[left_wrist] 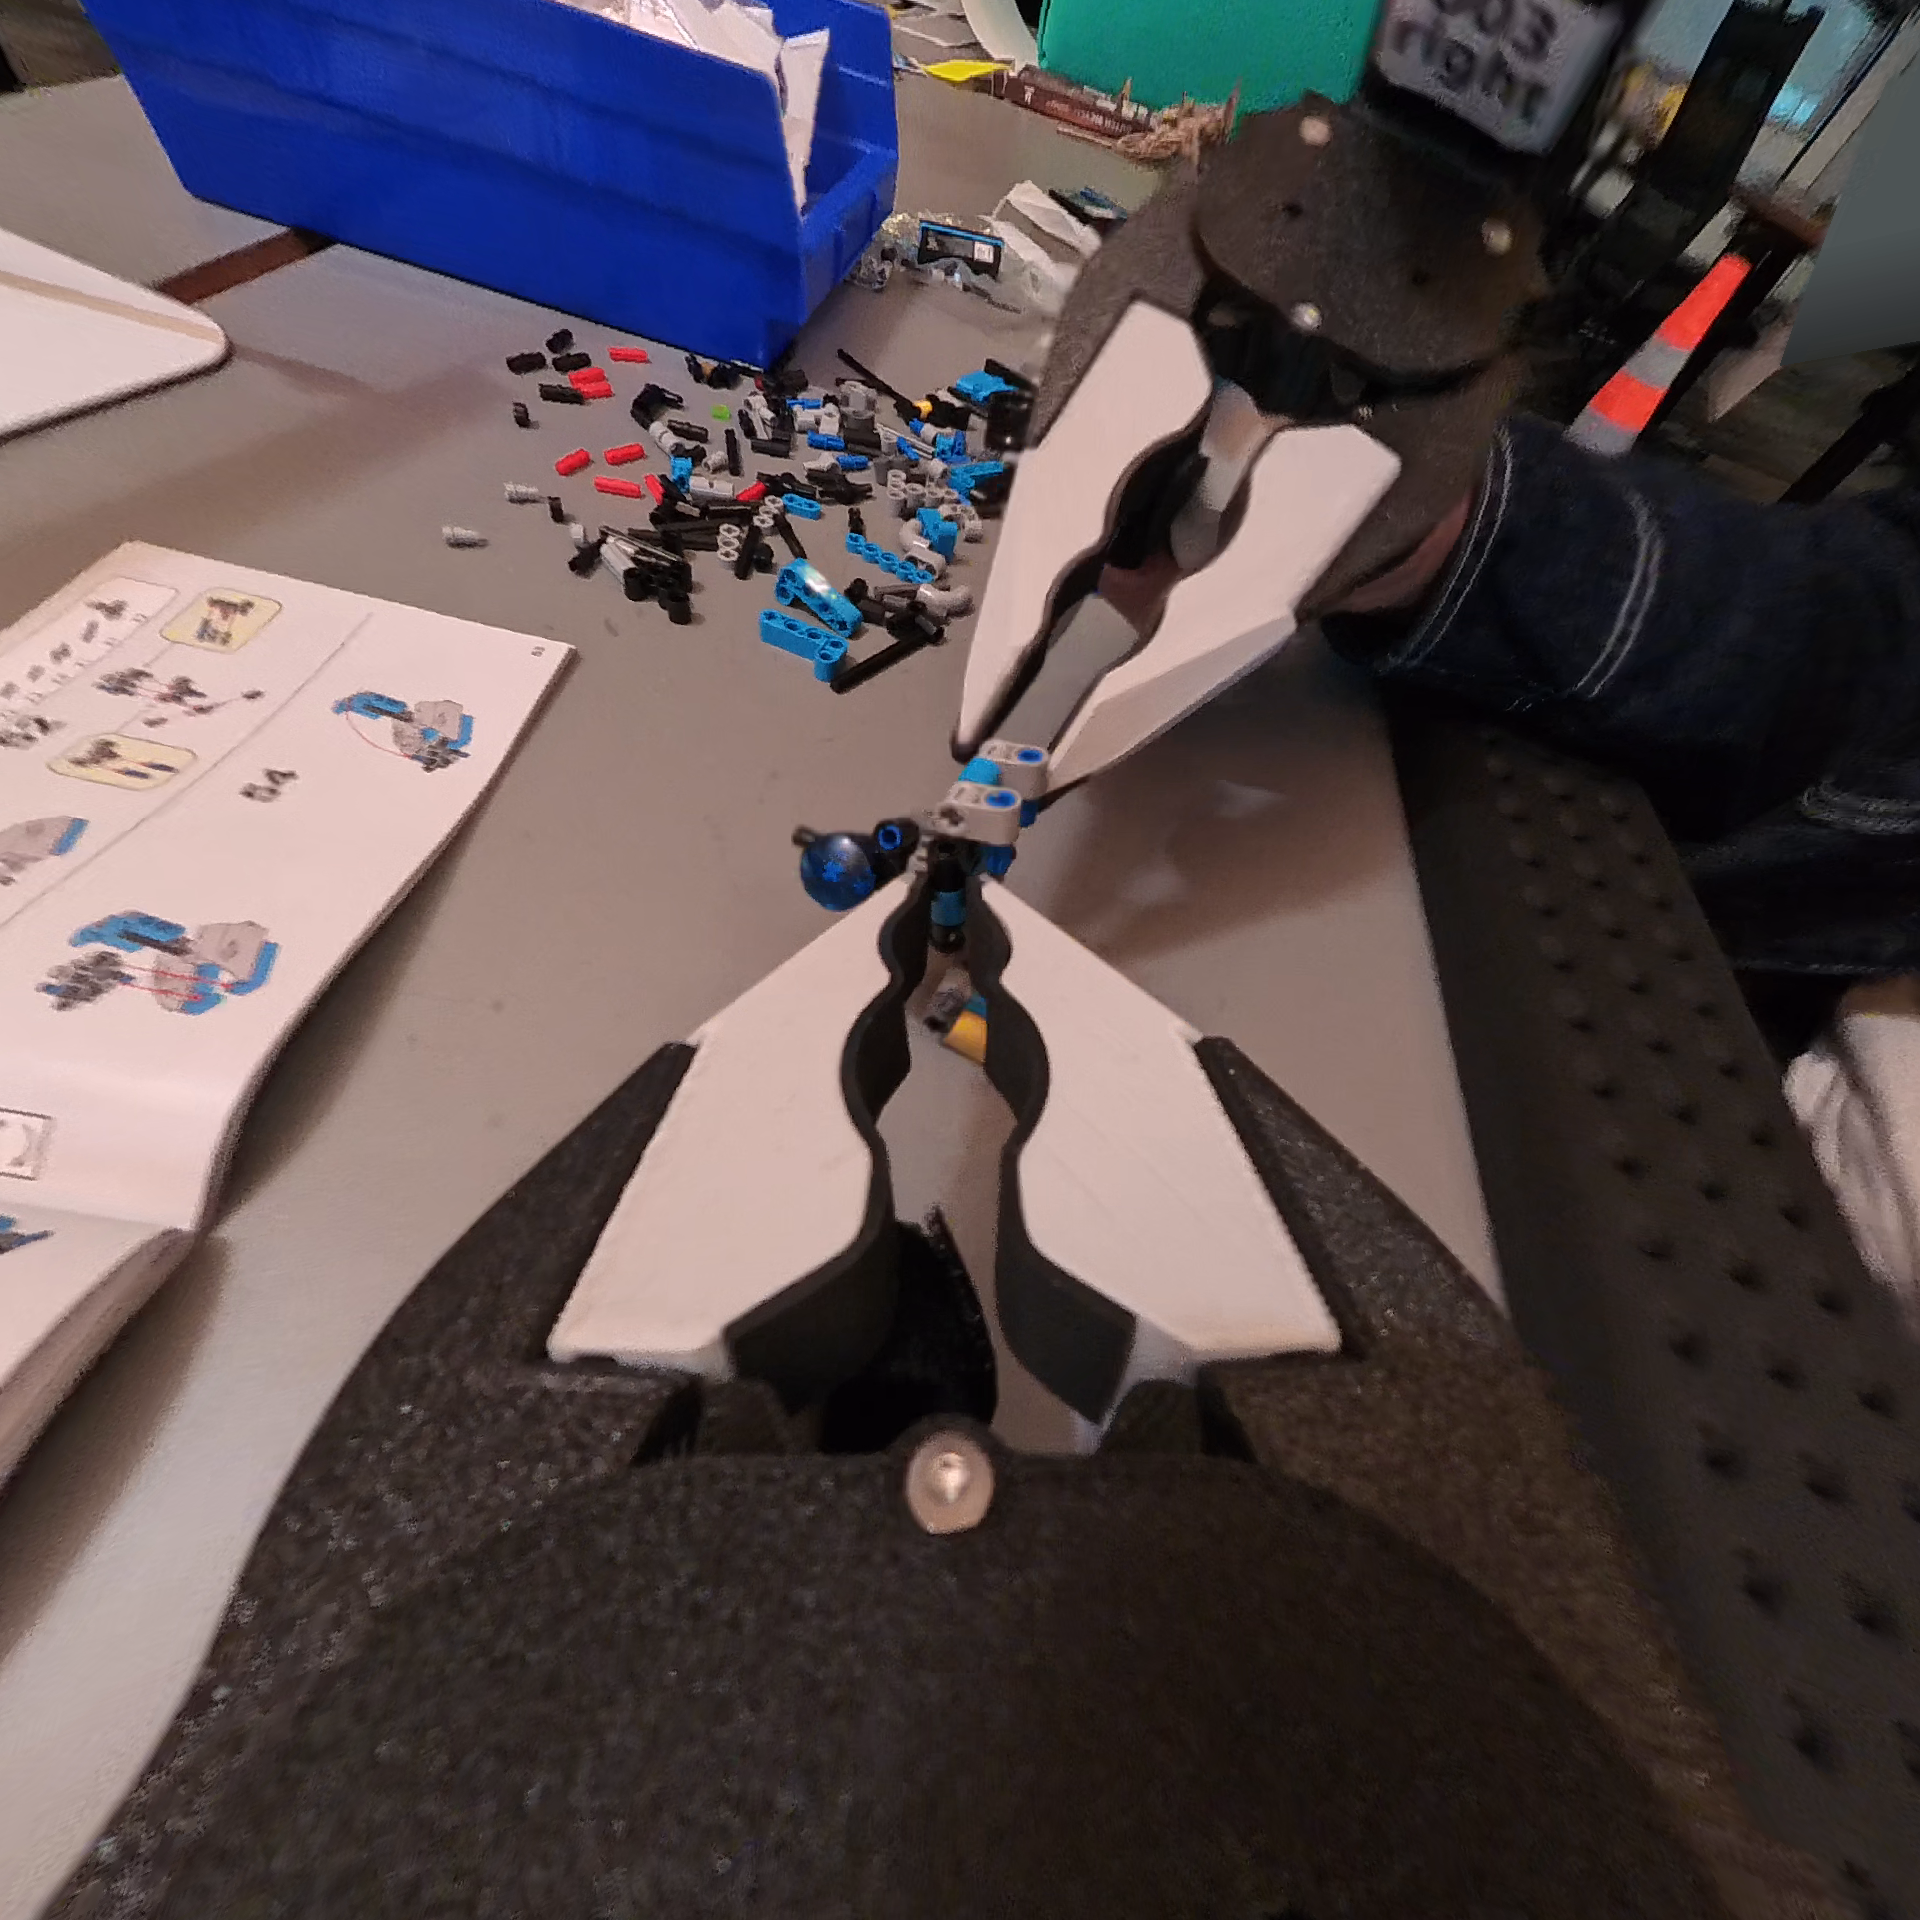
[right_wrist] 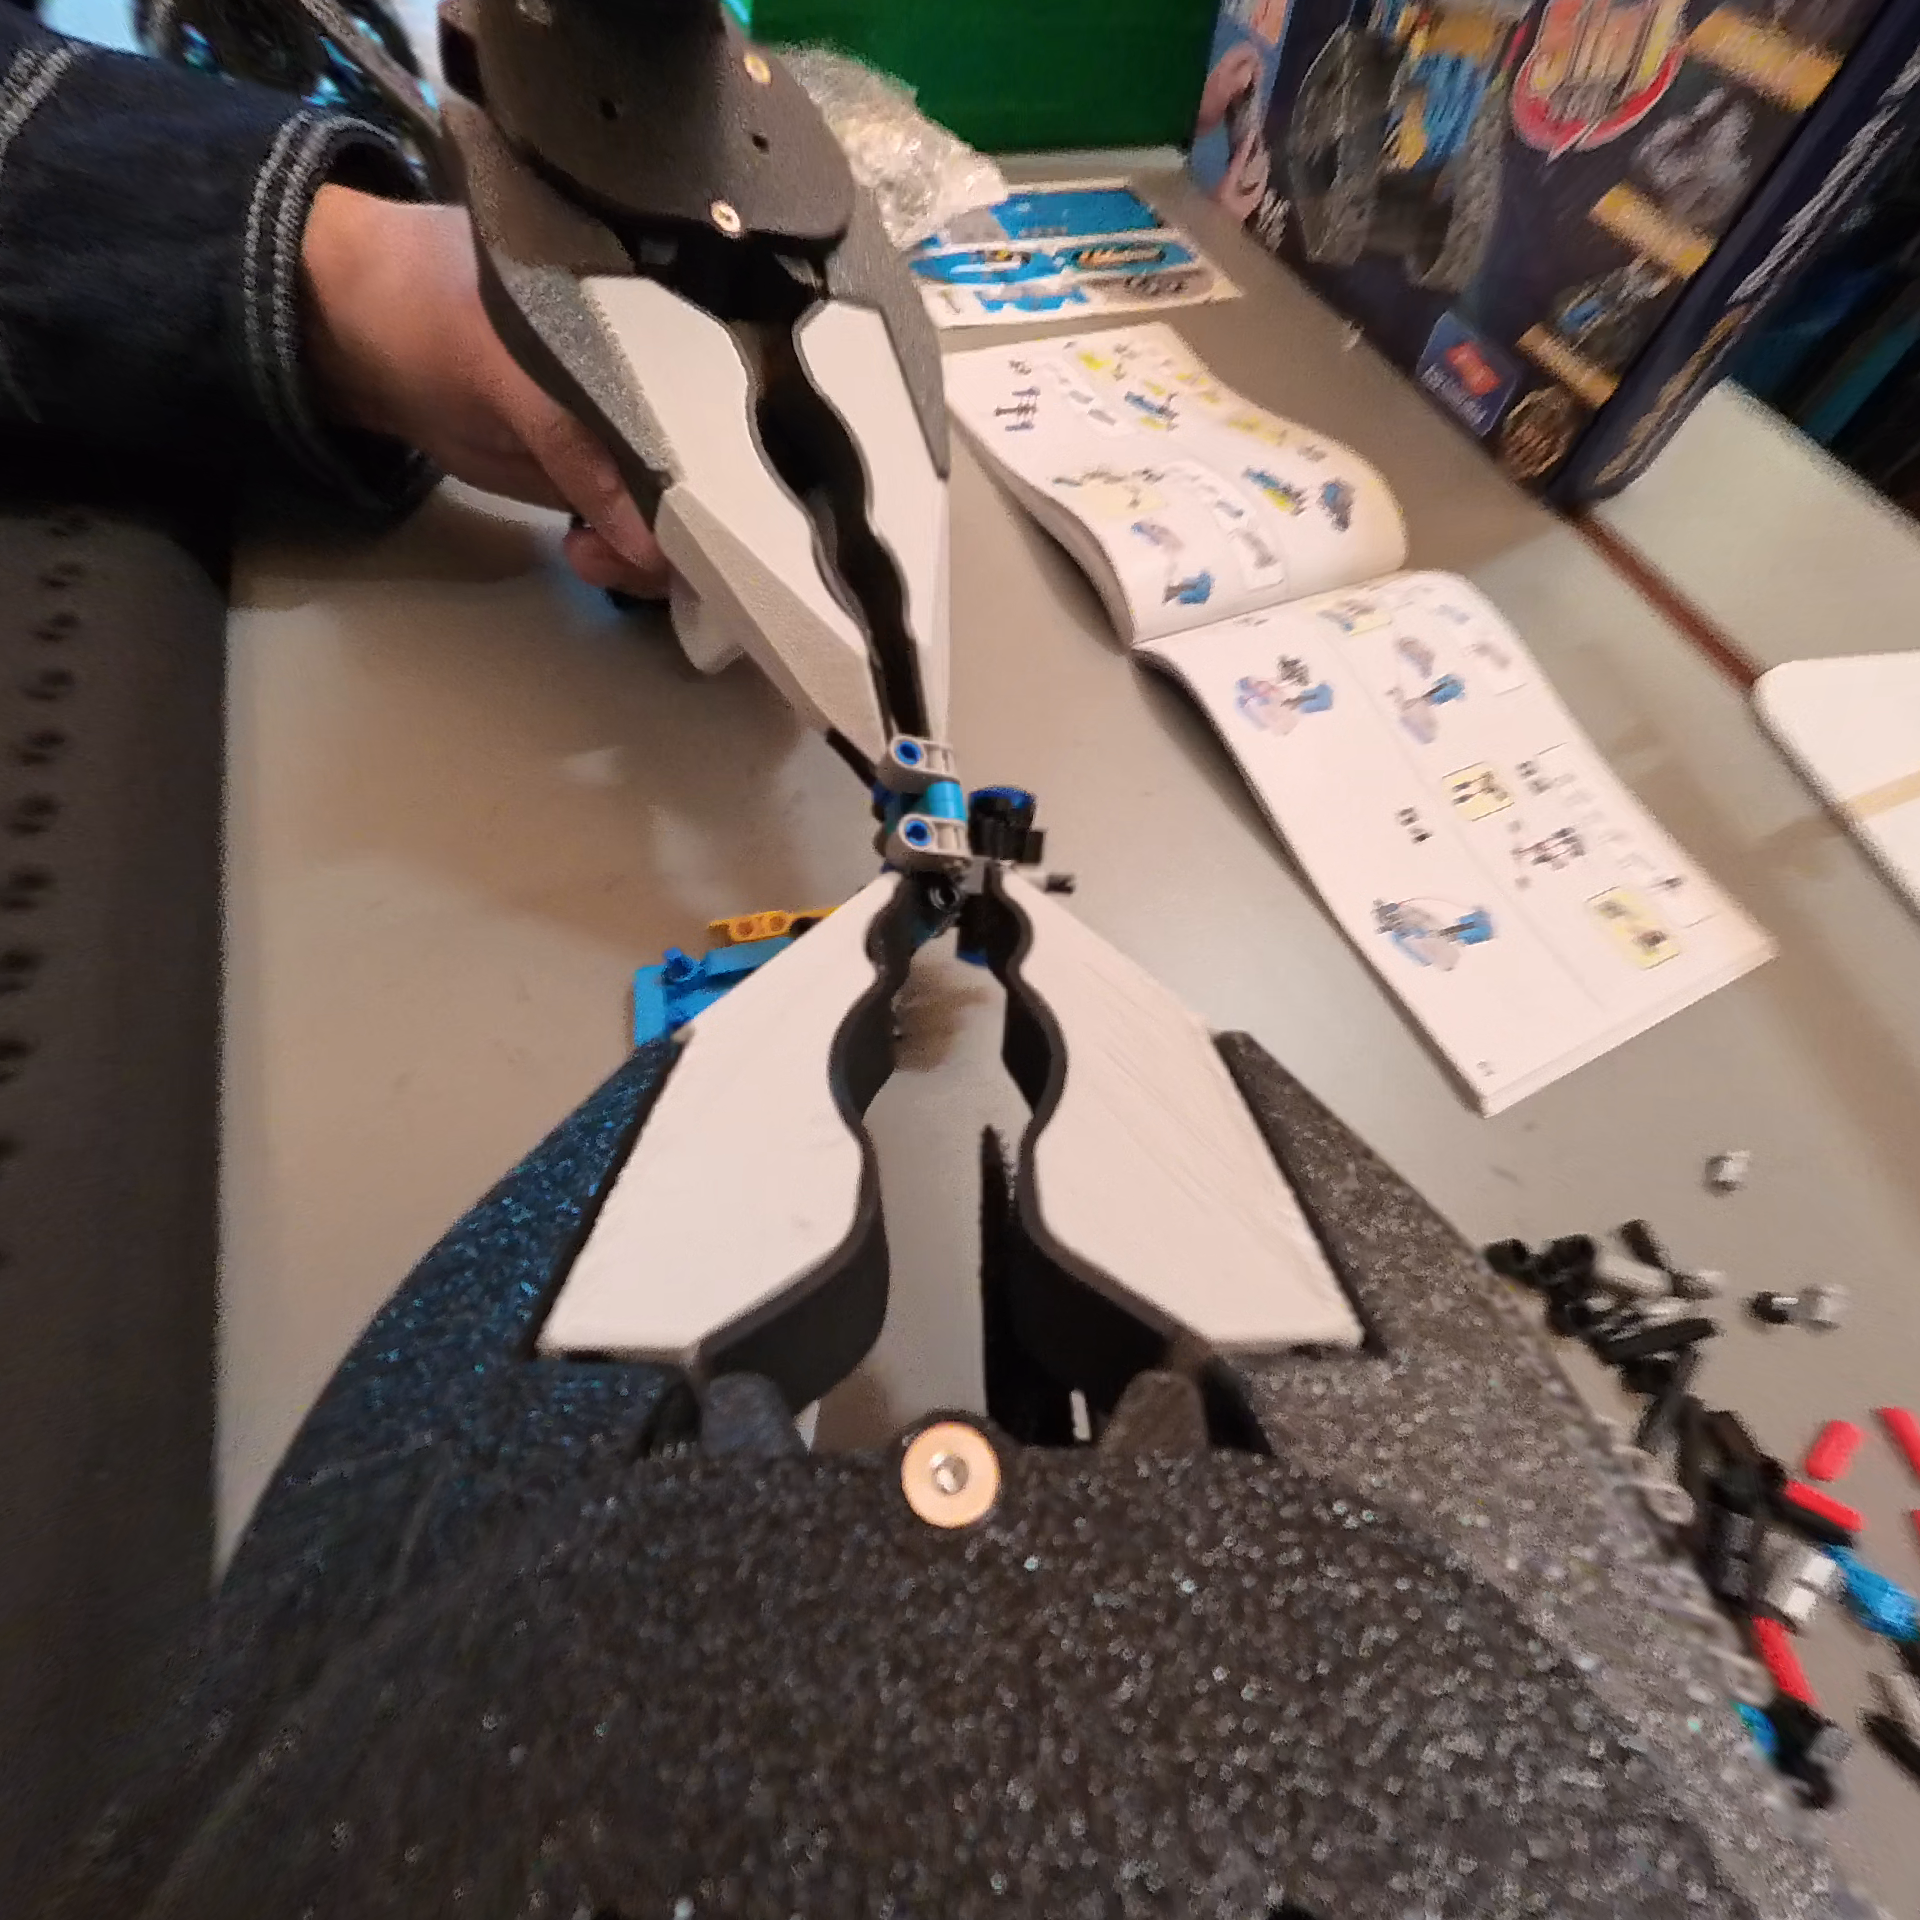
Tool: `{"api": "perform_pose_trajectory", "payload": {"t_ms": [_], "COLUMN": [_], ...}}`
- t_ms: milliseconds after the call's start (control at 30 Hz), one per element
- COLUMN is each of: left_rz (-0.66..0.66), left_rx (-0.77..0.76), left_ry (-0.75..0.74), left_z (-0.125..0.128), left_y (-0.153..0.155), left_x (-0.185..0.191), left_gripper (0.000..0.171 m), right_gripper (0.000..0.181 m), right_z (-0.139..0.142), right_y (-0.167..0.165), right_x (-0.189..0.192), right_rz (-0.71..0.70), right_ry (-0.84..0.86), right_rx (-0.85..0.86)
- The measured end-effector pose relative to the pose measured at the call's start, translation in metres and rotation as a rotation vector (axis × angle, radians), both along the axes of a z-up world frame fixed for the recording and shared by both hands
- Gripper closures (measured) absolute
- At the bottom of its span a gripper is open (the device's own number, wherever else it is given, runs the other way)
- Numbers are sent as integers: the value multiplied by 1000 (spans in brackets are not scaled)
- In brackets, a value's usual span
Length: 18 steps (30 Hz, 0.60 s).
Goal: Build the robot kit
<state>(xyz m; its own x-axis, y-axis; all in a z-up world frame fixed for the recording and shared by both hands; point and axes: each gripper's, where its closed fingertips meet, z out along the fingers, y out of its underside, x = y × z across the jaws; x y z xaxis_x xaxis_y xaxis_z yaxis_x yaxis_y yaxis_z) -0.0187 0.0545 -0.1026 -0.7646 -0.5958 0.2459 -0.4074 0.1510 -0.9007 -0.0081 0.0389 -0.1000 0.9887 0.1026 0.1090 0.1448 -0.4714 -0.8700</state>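
Note:
A small brick assembly (left_wrist: 977, 810) of grey connectors, blue pins and a dark blue ball is held in the air over the grey table (left_wrist: 623, 935). My left gripper (left_wrist: 945, 899) is shut on its near end, on a black and blue axle. My right gripper (left_wrist: 1013, 764) comes in from the upper right and is shut on the far grey connector. In the right wrist view my right gripper (right_wrist: 940, 888) pinches the assembly (right_wrist: 925, 821) from below, and the left gripper (right_wrist: 914, 732), held by a hand, grips it from above.
A pile of loose black, blue, red and grey pieces (left_wrist: 790, 499) lies behind, next to a blue bin (left_wrist: 520, 156). An open instruction booklet (left_wrist: 208, 831) lies left. A black perforated mat (left_wrist: 1662, 1247) lies right. Blue and yellow parts (right_wrist: 675, 987) sit beneath my right gripper. Printed boxes (right_wrist: 1558, 208) stand behind.

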Motion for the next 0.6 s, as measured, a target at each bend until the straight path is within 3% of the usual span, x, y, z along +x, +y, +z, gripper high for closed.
{"api": "perform_pose_trajectory", "payload": {"t_ms": [100, 233, 433, 600], "left_rz": [29, 21, 5, 2], "left_rx": [-80, -183, -198, -198], "left_ry": [75, 140, 156, 164], "left_z": [2, 7, 7, 7], "left_y": [4, 7, 4, 4], "left_x": [4, 4, 2, 1], "left_gripper": [166, 166, 166, 166], "right_gripper": [156, 158, 154, 164], "right_z": [9, 13, 13, 11], "right_y": [3, 6, 10, 10], "right_x": [-3, 2, -2, -1], "right_rz": [-1, -55, -48, -56], "right_ry": [-148, -407, -480, -595], "right_rx": [43, 63, 68, 53]}}
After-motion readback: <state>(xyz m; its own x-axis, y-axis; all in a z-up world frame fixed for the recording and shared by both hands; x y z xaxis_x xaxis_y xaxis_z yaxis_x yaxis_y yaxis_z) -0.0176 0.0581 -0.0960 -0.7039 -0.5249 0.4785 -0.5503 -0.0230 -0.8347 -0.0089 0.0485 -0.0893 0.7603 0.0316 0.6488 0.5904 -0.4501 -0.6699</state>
